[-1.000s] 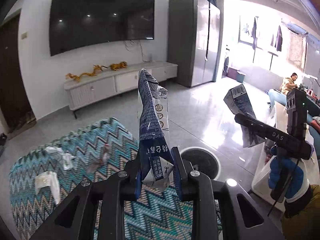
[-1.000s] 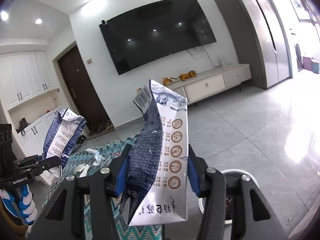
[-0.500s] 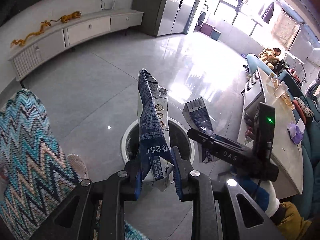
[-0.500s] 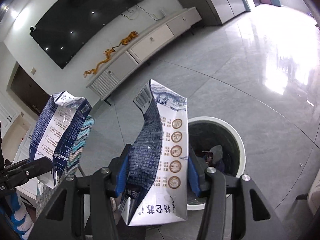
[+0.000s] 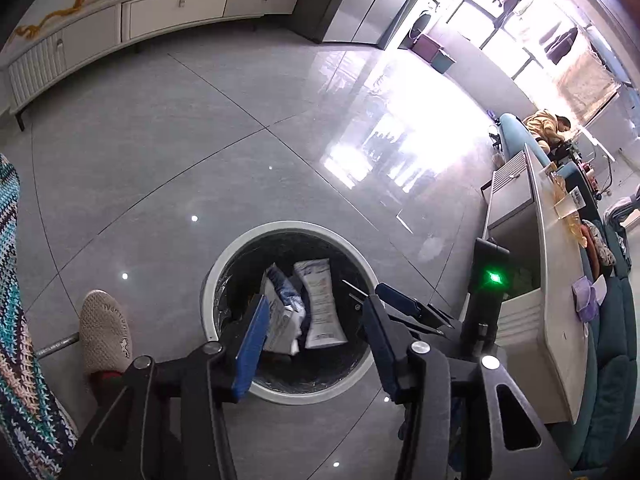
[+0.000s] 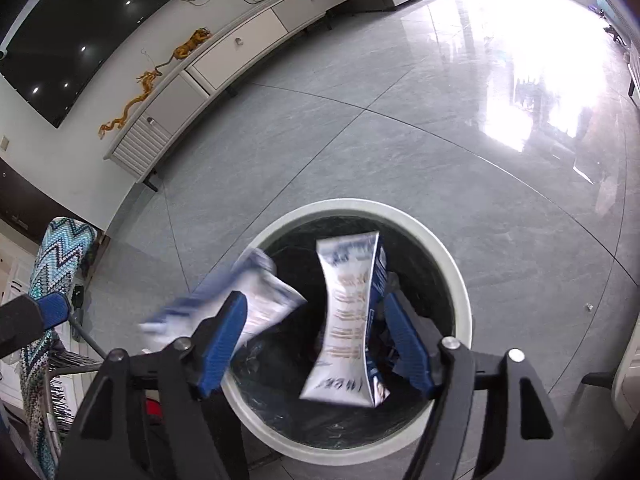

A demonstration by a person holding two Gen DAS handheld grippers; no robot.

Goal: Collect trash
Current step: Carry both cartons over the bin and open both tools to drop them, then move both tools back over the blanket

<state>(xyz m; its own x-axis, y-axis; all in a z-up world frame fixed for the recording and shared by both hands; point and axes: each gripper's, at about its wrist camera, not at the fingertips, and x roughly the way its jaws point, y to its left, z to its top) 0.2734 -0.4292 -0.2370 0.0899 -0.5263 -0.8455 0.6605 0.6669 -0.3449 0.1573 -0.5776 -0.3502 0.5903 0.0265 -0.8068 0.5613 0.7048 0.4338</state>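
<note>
2 blue-and-white cartons are inside the mouth of the round white-rimmed trash bin [image 5: 280,390]. In the left wrist view, carton 1 [image 5: 322,304] and carton 2 [image 5: 280,316] lie side by side against the bin's black liner. In the right wrist view, 1 carton [image 6: 352,320] appears between the spread fingers, touching neither pad clearly; the other [image 6: 256,300] is motion-blurred at the bin's left rim.

Left gripper [image 5: 316,350]: fingers wide apart, holding nothing, positioned above the bin. Right gripper [image 6: 316,340]: fingers wide apart, above the bin opening.

Surroundings: the bin stands on a grey tiled floor [image 5: 160,140]. A beige shoe [image 5: 104,332] rests beside the bin, next to a zigzag-patterned cloth [image 5: 16,360].
</note>
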